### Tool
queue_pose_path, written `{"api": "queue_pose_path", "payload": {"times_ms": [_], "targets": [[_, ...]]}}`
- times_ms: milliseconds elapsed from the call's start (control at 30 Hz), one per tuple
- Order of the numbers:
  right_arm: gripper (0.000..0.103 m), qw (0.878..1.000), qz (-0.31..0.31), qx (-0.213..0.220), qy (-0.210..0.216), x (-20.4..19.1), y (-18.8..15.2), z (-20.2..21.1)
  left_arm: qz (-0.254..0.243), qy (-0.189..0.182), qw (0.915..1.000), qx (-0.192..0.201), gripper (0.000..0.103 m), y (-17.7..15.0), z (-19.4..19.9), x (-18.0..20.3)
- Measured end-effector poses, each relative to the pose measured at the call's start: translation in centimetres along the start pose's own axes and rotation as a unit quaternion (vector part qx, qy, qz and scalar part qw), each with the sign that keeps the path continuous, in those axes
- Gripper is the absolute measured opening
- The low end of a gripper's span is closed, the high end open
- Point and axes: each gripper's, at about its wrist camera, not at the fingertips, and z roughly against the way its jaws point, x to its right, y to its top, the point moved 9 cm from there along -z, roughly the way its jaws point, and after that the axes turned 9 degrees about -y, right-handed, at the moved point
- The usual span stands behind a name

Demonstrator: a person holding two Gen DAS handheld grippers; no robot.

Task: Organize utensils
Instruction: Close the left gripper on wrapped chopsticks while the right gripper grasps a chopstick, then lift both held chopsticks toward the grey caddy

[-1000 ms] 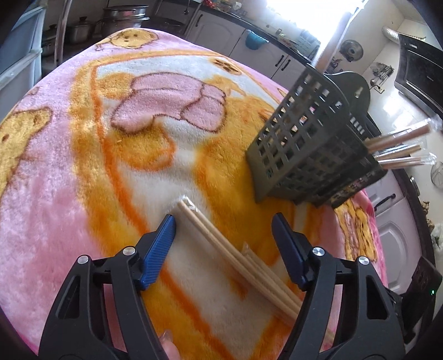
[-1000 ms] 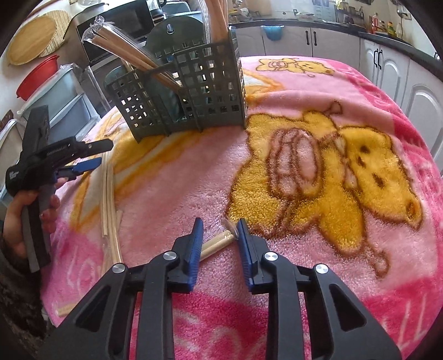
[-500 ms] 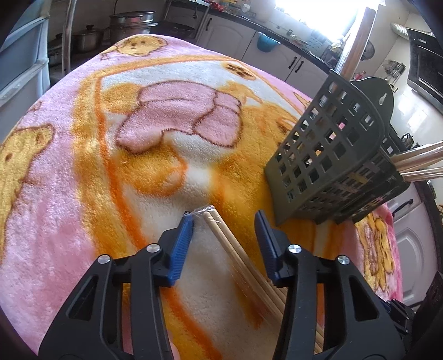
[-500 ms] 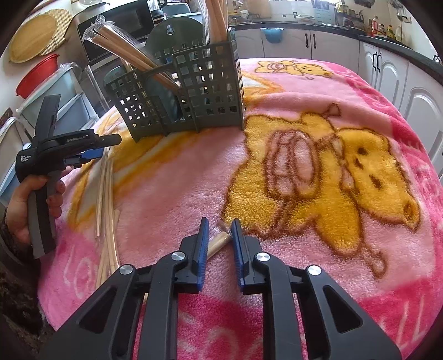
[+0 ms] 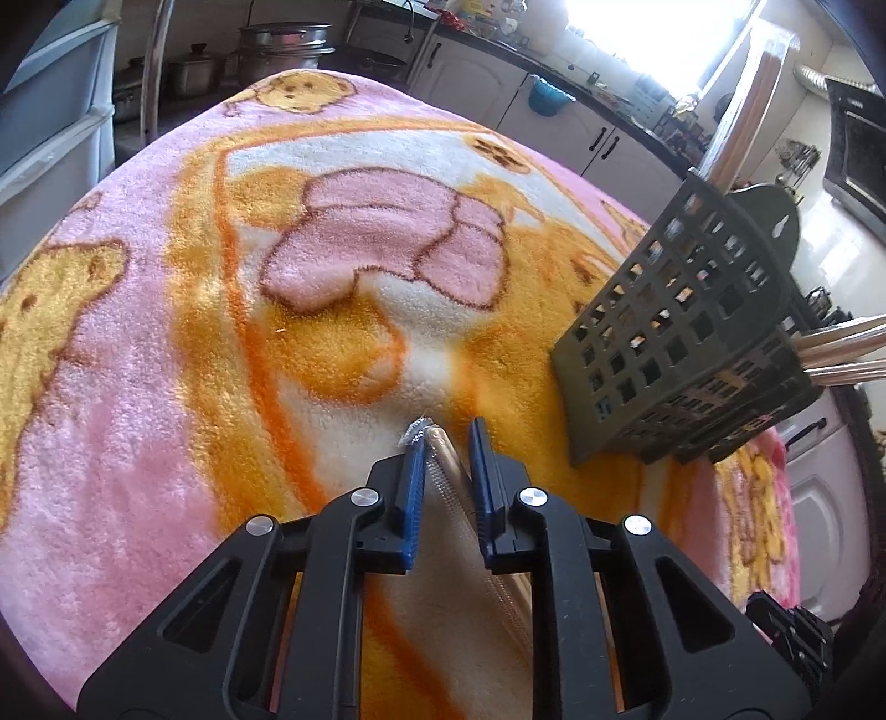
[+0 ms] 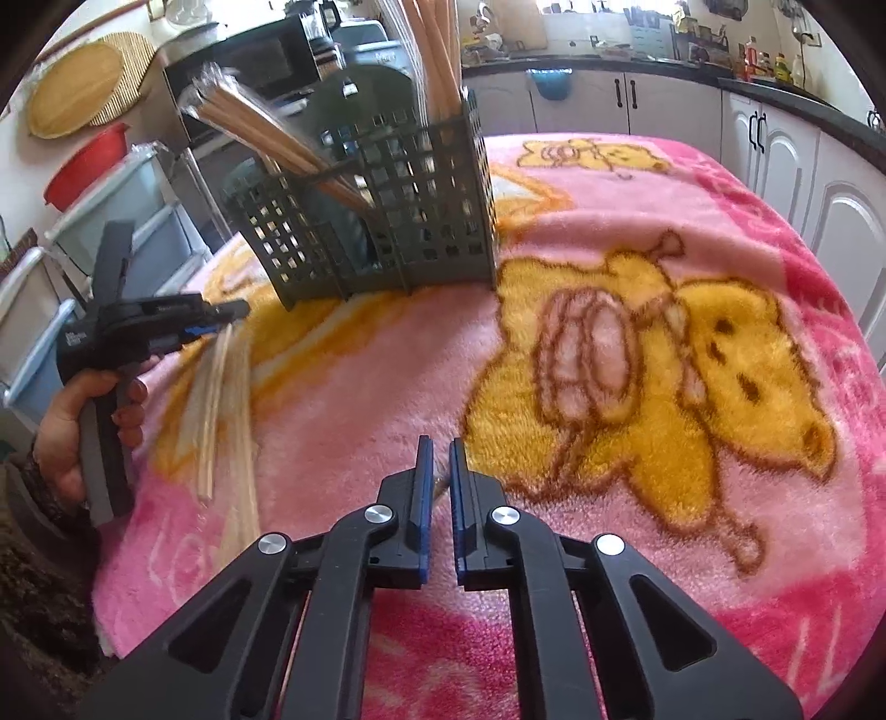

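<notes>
A pair of wooden chopsticks in a clear wrapper [image 5: 443,462] lies on the pink and orange blanket [image 5: 166,387]. My left gripper [image 5: 447,437] is closing on its far end, and the blue pads press the wrapper. In the right wrist view this left gripper [image 6: 230,313] holds that end raised above more loose chopsticks [image 6: 221,399]. My right gripper [image 6: 437,443] is shut on the tip of another wrapped pair [image 6: 440,486], mostly hidden under the jaws. The dark grid basket [image 6: 387,221] [image 5: 664,332] holds several wrapped chopsticks [image 6: 266,122].
A hand [image 6: 72,421] grips the left tool at the table's left edge. Stacked storage drawers [image 6: 111,221], a red bowl [image 6: 83,166] and a microwave [image 6: 249,66] stand behind the basket. White cabinets [image 6: 830,194] run along the right. Pots [image 5: 282,50] sit beyond the far edge.
Both grippers have closed from wide apart onto their chopstick pairs. The left gripper's end of the packet has lifted slightly and looks blurred.
</notes>
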Motion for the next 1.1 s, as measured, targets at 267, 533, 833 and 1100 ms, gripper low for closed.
{"api": "queue_pose_path", "payload": {"times_ms": [267,533,833,1100], "targets": [[0.005,0.998,0.003,0.061,0.01,-0.2,3.4,4.3,-0.036,-0.048,0.9973,0.041,0.007,0.4,4.4,4.0],[0.005,0.993,0.001,0.117,0.022,-0.6,6.1,8.6,-0.09,-0.099,0.9876,0.082,0.005,1.2,9.4,9.5],[0.003,0.987,0.01,0.153,0.037,-1.6,7.1,11.5,-0.139,-0.134,0.976,0.101,0.003,0.6,12.5,14.3],[0.002,0.983,0.021,0.175,0.043,-2.6,8.0,13.1,-0.162,-0.155,0.9673,0.118,0.003,0.5,14.6,16.8]]}}
